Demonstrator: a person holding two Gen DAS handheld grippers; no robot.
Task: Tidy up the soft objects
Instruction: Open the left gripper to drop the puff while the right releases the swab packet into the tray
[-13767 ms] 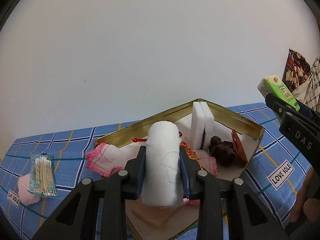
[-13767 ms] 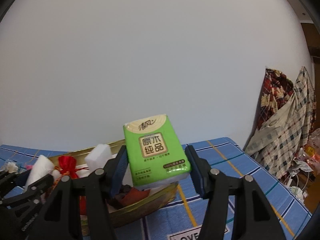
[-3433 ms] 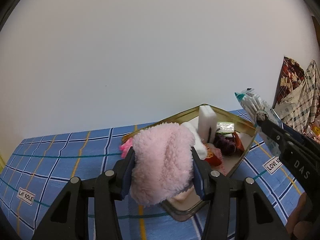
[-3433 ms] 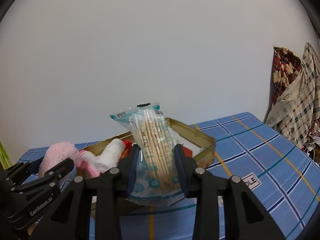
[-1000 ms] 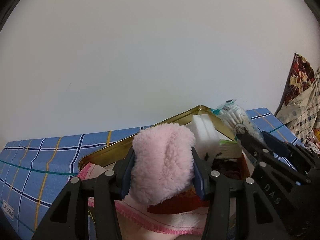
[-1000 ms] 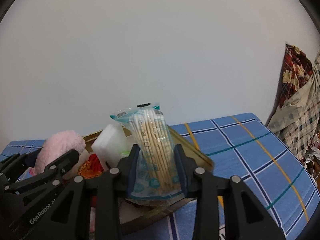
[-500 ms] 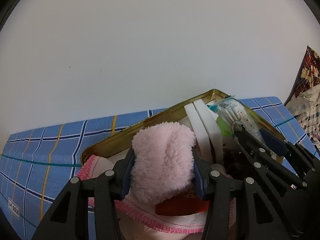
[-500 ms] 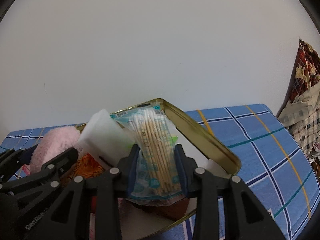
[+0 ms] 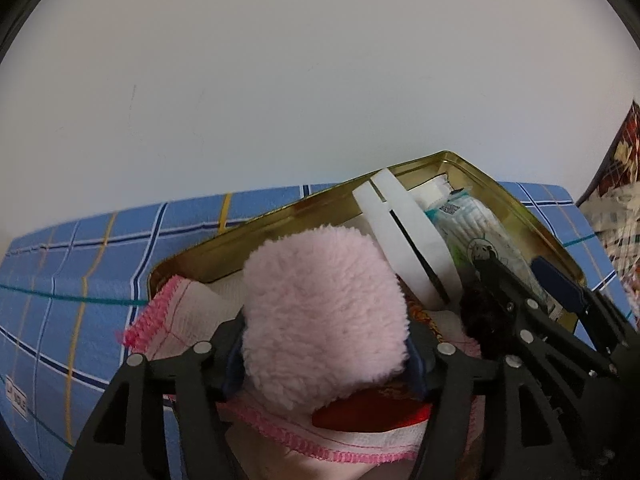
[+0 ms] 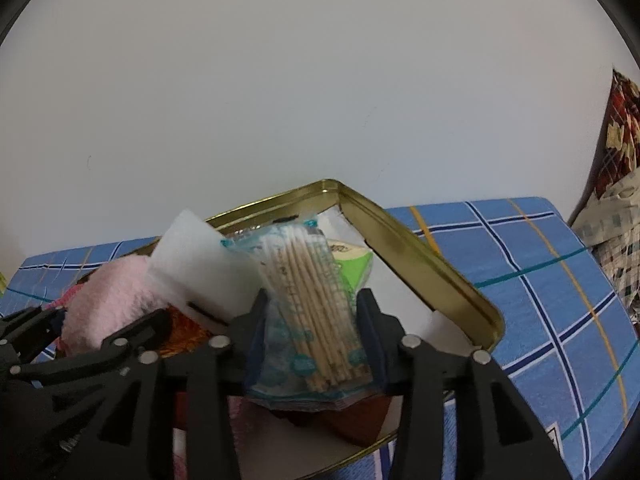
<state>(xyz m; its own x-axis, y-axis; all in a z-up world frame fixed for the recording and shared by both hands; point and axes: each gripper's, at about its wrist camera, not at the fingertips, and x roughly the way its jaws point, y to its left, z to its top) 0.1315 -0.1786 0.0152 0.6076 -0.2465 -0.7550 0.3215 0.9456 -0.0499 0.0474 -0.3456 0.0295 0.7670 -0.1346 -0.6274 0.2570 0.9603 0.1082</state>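
Note:
My left gripper (image 9: 324, 356) is shut on a fluffy pink puff (image 9: 320, 312) and holds it low over the left half of a gold tin (image 9: 532, 224). My right gripper (image 10: 312, 336) is shut on a clear packet of cotton swabs (image 10: 308, 300), held low inside the tin (image 10: 420, 252) on its right side. The tin holds white sponge blocks (image 9: 404, 240), a pink-edged white cloth (image 9: 180, 312), a green tissue pack (image 10: 352, 260), a dark ball (image 9: 480, 320) and red-orange fabric (image 9: 372, 404). In the right wrist view the puff (image 10: 108, 300) and the left gripper (image 10: 80, 352) show at the left.
The tin stands on a blue checked cloth (image 9: 80, 264) that runs back to a white wall. Plaid fabric (image 10: 616, 220) hangs at the far right. A small label (image 9: 16, 396) lies on the cloth at the left.
Both grippers have moved forward and down into the tin with their loads. The swab packet now sits beside the sponge blocks, the puff over the pink-edged cloth.

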